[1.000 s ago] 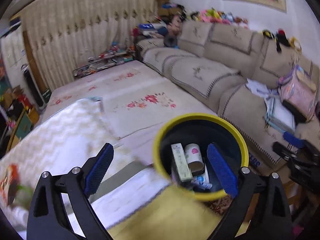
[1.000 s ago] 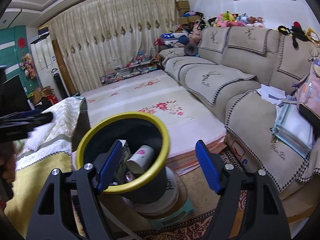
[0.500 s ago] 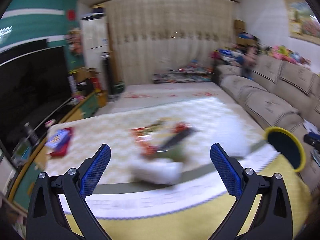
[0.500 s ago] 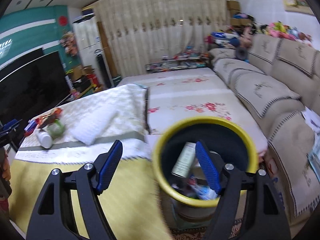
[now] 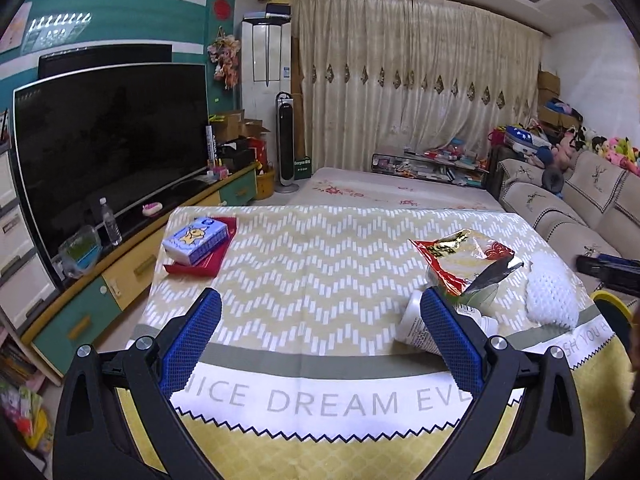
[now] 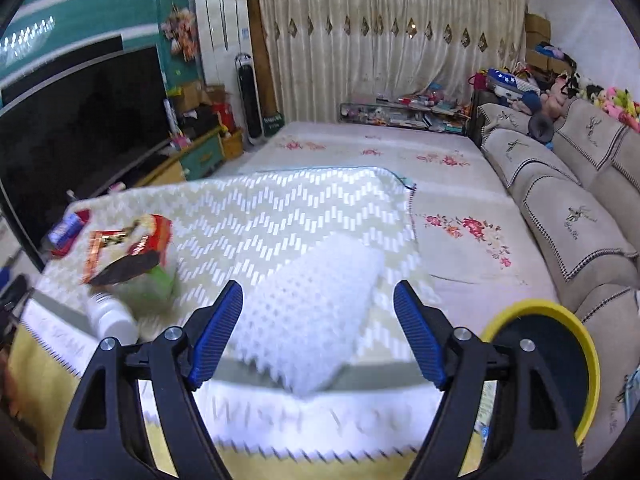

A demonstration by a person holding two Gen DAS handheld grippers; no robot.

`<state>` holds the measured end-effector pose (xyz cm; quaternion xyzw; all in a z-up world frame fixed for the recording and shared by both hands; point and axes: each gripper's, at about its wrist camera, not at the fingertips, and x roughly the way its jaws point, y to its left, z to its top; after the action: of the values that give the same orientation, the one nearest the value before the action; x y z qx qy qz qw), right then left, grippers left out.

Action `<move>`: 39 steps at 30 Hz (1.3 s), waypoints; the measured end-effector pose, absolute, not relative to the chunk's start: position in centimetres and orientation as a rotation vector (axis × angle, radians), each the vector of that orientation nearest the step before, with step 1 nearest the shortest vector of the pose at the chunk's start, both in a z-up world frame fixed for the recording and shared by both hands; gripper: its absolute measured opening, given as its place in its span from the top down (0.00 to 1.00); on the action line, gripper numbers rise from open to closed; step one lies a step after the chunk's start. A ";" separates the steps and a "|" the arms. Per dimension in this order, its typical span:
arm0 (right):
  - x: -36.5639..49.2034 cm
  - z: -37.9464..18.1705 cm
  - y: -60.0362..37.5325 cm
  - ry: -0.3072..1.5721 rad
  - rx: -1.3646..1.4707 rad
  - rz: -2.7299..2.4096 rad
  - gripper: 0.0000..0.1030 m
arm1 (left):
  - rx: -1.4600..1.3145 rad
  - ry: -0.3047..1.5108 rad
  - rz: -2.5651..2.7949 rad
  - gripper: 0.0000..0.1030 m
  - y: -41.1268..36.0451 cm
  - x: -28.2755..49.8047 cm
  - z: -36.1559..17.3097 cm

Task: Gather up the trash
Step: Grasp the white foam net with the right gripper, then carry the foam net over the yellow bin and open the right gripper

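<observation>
Trash lies on the cloth-covered table (image 5: 320, 272): a red snack wrapper (image 5: 460, 256), a white bottle on its side (image 5: 416, 328) and a white foam net sleeve (image 5: 552, 296). My left gripper (image 5: 316, 340) is open and empty, just left of the bottle. My right gripper (image 6: 318, 334) is open and empty, its jaws on either side of the foam sleeve (image 6: 312, 308). The wrapper (image 6: 124, 248) and bottle (image 6: 112, 316) lie to its left. The yellow-rimmed bin (image 6: 556, 364) stands off the table's right edge.
A blue tissue pack on a red box (image 5: 200, 240) sits at the table's far left. A TV (image 5: 100, 148) and its cabinet run along the left. A sofa (image 6: 568, 200) runs along the right, with a floral mat (image 6: 440, 184) beyond the table.
Both grippers have swung left from over the bin to face the table. The left now points at the bottle and wrapper, the right at the foam sleeve. Both stayed open.
</observation>
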<state>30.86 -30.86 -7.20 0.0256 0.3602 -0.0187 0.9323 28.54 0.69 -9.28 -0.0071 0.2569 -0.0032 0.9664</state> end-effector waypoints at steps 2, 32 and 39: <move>32.8 -8.3 -30.3 0.787 0.052 -0.056 0.28 | -0.030 0.524 -0.009 0.05 0.6 28.3 -9.3; 31.2 -11.2 -29.3 0.878 0.093 -0.070 0.81 | -0.016 0.553 -0.055 0.05 -0.8 28.1 -10.2; 27.1 -8.0 -28.6 0.796 0.080 -0.020 0.82 | -0.017 0.562 -0.056 0.05 -0.9 27.9 -10.1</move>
<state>27.08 -28.56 -8.03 0.0391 0.3877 -0.0097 0.9209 27.89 -0.88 -10.12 -0.0085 0.2773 -0.0276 0.9603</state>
